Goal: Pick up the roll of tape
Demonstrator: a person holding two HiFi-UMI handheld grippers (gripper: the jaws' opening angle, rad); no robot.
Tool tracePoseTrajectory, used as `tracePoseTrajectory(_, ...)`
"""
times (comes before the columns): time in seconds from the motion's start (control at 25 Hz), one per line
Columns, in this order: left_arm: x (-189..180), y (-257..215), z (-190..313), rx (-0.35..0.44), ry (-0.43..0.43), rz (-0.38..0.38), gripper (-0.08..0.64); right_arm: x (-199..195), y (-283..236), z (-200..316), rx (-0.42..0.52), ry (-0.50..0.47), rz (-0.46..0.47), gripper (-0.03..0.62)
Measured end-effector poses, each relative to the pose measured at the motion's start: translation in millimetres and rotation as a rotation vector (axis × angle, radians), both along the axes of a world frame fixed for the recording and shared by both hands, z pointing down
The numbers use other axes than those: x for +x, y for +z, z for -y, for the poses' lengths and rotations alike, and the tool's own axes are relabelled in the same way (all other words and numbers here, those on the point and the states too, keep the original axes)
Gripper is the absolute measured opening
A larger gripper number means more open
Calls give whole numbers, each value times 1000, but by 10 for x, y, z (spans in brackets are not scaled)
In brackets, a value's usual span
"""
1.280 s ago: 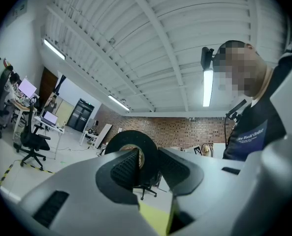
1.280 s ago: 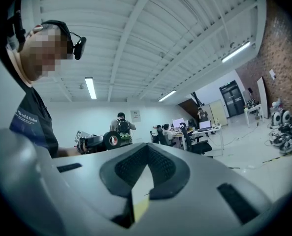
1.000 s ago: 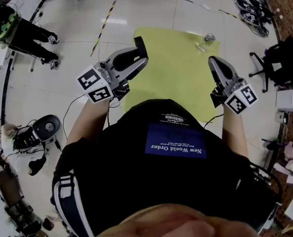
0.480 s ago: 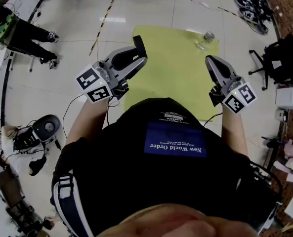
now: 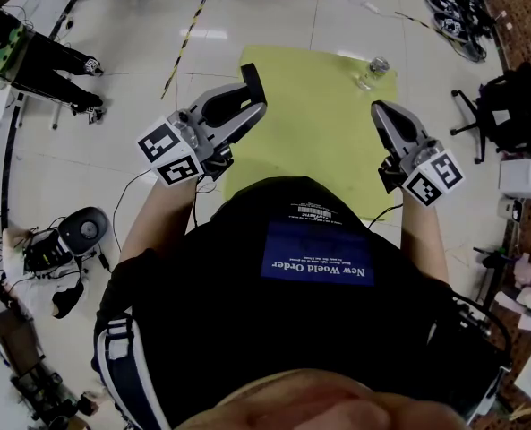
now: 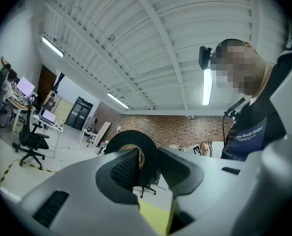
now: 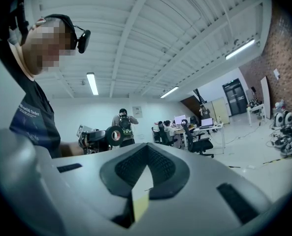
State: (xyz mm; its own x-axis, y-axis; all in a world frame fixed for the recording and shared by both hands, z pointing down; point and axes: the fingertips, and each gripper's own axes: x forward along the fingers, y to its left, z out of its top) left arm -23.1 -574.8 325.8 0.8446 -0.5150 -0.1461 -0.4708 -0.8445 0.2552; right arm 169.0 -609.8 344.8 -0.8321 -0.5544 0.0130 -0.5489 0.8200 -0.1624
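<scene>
A black roll of tape (image 6: 132, 137) stands upright between the ribbed pads of my left gripper (image 6: 146, 162), which is shut on it. In the head view that gripper (image 5: 251, 94) is held at chest height over the left edge of a yellow mat (image 5: 323, 124), with the roll (image 5: 254, 76) at its tip. My right gripper (image 5: 379, 111) hangs over the mat's right side. Its pads (image 7: 158, 167) meet at the tip with nothing between them. The right gripper view also shows the tape (image 7: 113, 135) in the left gripper across from it.
A small glass object (image 5: 373, 70) sits on the mat's far right corner. Black-and-yellow strips (image 5: 186, 50) and cables cross the tiled floor. Office chairs (image 5: 507, 106) and gear stand at the sides. A person with a camera (image 7: 123, 123) stands beyond, near desks.
The right gripper has drifted slightly left in the head view. The left gripper and the tape have kept still.
</scene>
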Motion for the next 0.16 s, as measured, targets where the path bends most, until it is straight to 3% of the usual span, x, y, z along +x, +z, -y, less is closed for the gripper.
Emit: tracePoseTrajectory(0.16, 5, -16, -4, 5, 2, 0, 127, 0, -6, -1, 5, -1, -3, -15)
